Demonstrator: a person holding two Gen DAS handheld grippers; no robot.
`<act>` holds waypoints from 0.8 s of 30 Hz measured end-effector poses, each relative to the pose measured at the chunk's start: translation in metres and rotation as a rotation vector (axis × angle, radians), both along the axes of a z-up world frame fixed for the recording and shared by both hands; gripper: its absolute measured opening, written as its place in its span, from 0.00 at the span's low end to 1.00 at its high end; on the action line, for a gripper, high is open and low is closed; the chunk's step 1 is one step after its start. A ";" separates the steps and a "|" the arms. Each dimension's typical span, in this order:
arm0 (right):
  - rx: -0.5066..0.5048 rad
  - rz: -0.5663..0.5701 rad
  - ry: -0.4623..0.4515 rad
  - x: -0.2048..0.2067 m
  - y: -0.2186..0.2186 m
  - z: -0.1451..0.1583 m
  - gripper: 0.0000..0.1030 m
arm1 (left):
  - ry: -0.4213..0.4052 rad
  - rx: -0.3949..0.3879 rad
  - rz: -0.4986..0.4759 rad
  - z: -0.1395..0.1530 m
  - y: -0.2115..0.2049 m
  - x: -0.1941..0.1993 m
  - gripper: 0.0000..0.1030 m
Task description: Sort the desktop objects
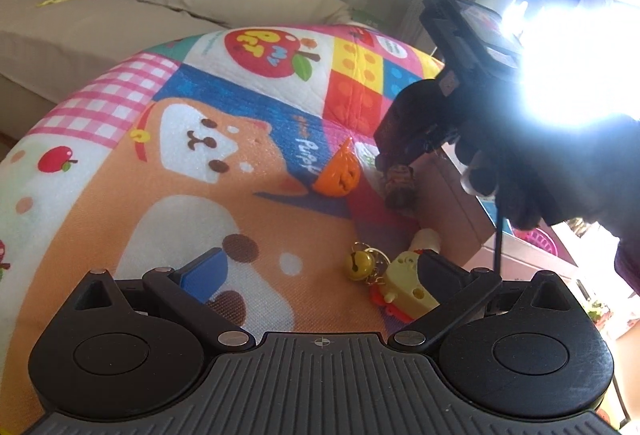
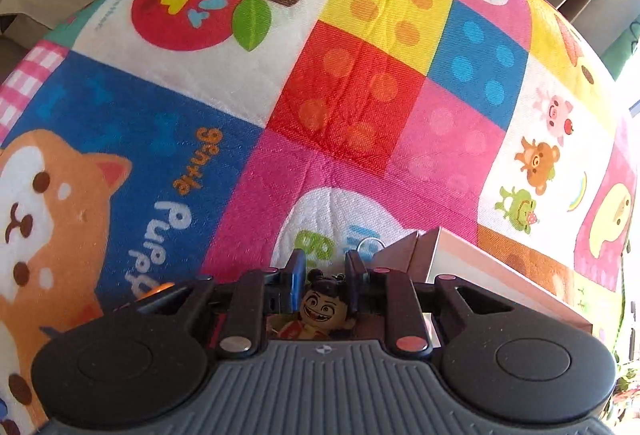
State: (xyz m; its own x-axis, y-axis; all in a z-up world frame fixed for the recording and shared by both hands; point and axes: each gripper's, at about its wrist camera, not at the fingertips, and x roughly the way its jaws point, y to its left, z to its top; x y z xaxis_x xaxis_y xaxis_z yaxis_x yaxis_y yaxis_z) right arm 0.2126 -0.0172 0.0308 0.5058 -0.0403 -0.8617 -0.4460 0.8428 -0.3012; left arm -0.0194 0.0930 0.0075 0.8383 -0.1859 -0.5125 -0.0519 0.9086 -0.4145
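My right gripper point(image 2: 322, 269) is shut on a small doll figure point(image 2: 325, 309) with black hair buns and a grinning face. It holds the figure beside the open cardboard box point(image 2: 472, 271). In the left wrist view the right gripper point(image 1: 390, 165) hangs over the box edge point(image 1: 452, 191) with the figure point(image 1: 400, 185) below it. My left gripper point(image 1: 320, 267) is open and empty, low over the colourful cloth point(image 1: 200, 115). A yellow cheese-shaped toy point(image 1: 410, 289) and a yellow bell keyring point(image 1: 358, 263) lie between its fingers. An orange pumpkin toy point(image 1: 338, 173) lies farther off.
A beige sofa point(image 1: 120, 7) with plush toys stands behind the table. A pink basket point(image 1: 536, 237) sits to the right beyond the box. Strong window glare fills the right side of the left wrist view.
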 end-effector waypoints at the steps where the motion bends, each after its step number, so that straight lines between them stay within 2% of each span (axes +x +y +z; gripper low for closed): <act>1: 0.014 0.007 0.019 -0.007 -0.003 0.002 0.20 | -0.001 0.000 0.004 0.000 0.000 0.000 1.00; 8: 0.112 0.115 0.150 -0.081 -0.017 0.013 0.20 | -0.008 0.032 0.013 0.004 -0.002 -0.007 1.00; 14: 0.218 0.182 0.226 -0.142 -0.050 0.027 0.20 | 0.008 0.129 -0.021 0.011 -0.006 -0.027 1.00; 16: 0.262 0.193 0.208 -0.162 -0.071 0.031 0.20 | 0.012 0.151 -0.044 0.015 -0.008 -0.034 1.00; 18: 0.280 0.193 0.136 -0.180 -0.093 0.035 0.22 | 0.010 0.177 -0.088 0.019 -0.013 -0.042 1.00; 20: 0.283 0.182 0.060 -0.195 -0.113 0.036 0.39 | 0.009 0.218 -0.149 0.022 -0.023 -0.051 1.00; 24: 0.352 0.129 0.020 -0.209 -0.149 0.034 0.52 | 0.010 0.322 -0.296 0.022 -0.054 -0.062 1.00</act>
